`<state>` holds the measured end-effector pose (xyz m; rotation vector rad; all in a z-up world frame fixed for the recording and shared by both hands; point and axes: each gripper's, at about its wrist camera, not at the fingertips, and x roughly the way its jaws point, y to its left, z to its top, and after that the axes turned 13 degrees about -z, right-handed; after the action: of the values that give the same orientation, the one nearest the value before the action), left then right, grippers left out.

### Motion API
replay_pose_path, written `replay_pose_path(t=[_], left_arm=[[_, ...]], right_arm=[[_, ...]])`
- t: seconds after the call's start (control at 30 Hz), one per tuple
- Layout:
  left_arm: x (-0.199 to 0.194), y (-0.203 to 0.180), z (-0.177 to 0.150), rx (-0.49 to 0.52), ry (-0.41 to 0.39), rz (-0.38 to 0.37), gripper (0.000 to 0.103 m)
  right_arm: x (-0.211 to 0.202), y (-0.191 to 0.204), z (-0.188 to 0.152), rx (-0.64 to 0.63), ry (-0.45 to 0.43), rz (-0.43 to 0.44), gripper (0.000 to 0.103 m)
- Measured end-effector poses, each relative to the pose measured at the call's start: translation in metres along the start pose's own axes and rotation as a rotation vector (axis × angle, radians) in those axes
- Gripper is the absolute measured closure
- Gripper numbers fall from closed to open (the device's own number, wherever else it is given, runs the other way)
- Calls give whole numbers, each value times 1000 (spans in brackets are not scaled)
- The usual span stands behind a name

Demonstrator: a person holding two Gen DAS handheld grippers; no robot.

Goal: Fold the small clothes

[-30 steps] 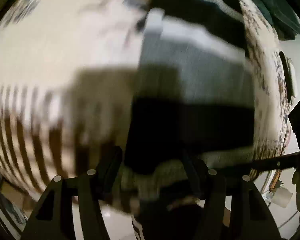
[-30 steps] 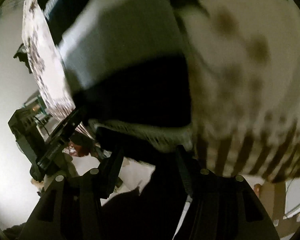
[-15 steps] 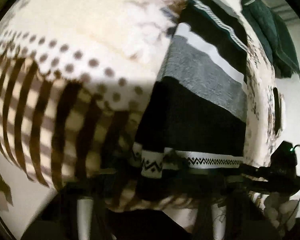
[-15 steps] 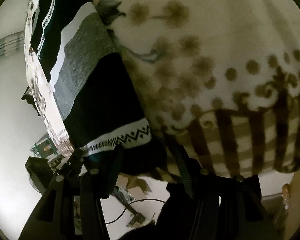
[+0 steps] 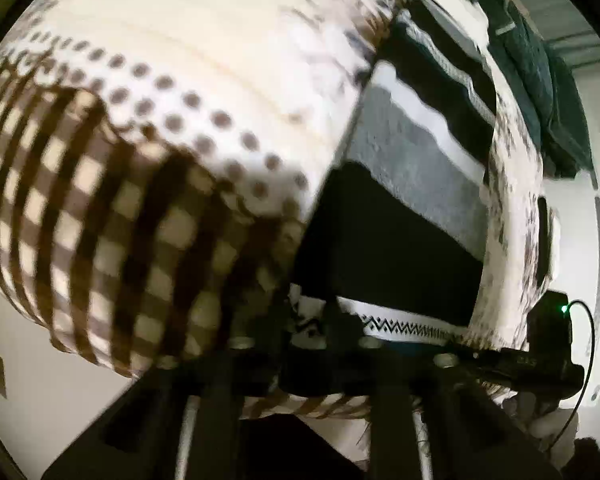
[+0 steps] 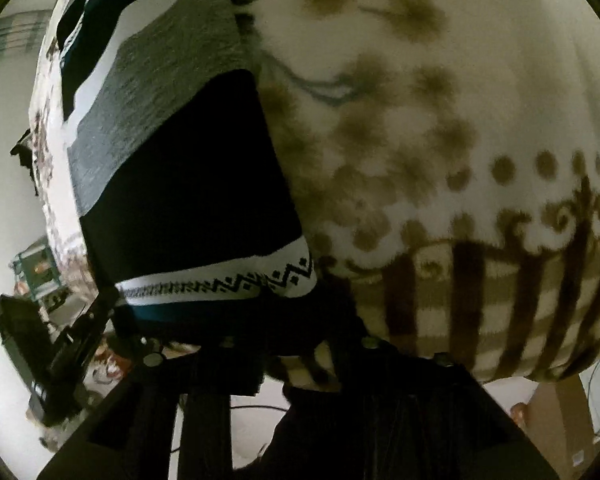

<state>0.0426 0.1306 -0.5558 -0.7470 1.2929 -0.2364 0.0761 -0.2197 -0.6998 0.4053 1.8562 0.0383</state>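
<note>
With both grippers, left gripper [image 5: 312, 320] and right gripper [image 6: 300, 312], apparently clamped on the striped garment [image 5: 404, 216] hem at the blanket's [image 5: 172, 80] near edge, a fold-over looks due.

Two wrist fisheyes, close above bed edge, sharing the striped garment [image 5: 400, 216]

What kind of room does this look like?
Probably a bedroom or living space at home: a cream blanket with brown dots and checks covers a raised surface, a striped knit garment lies on it, and dark clothes are piled behind.
</note>
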Motion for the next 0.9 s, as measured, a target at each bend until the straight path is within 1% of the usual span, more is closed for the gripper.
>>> replay_pose_path(t=[0.07,0.1,0.13,0.17,0.2,0.23,0.3,0.33,0.37,0.43,0.47,0.5,0.53,0.57,0.63,0.7,0.77,0.83,0.9], left_arm=[[-10,4,4,13,-46,-62,42],[-9,7,6,8,-50,-89,38],[-5,11,9,-6,-44,-130,38],[4,18,11,-31,-26,-170,38],[13,21,12,-45,-8,-184,38],[24,26,13,-56,19,-202,38],[36,27,13,-48,37,-194,38],[40,25,13,-37,37,-193,37],[41,22,12,-23,35,-187,37],[42,16,11,10,23,-190,40],[41,13,9,28,19,-181,49],[42,9,7,53,21,-179,67],[42,7,4,69,28,-163,93],[42,6,2,75,37,-167,94],[36,-1,-5,88,15,-159,95],[30,-3,-11,91,16,-170,95],[29,1,-14,85,25,-183,95],[33,12,-8,51,40,-208,95],[43,19,1,-6,64,-244,90]], right_arm=[[-9,-4,2,2,1,63,46],[-15,-9,5,4,-20,100,42],[-16,-9,6,6,-38,114,40],[-13,-8,9,3,-45,118,40],[-9,-10,12,12,-44,111,40],[-4,-12,15,26,-41,125,40],[8,-16,21,59,-26,156,40],[13,-18,23,78,-24,187,35],[15,-19,24,91,-27,218,33],[17,-19,23,95,-39,241,33],[17,-17,22,88,-48,260,40],[17,-16,21,78,-51,269,53],[19,-13,20,69,-41,283,83],[20,-10,18,62,-32,299,85],[17,-6,14,49,-50,277,88],[15,-4,7,53,-34,264,90],[10,-4,-1,46,-43,239,91],[14,-6,0,54,-26,254,90],[16,-9,9,70,-11,262,84]])
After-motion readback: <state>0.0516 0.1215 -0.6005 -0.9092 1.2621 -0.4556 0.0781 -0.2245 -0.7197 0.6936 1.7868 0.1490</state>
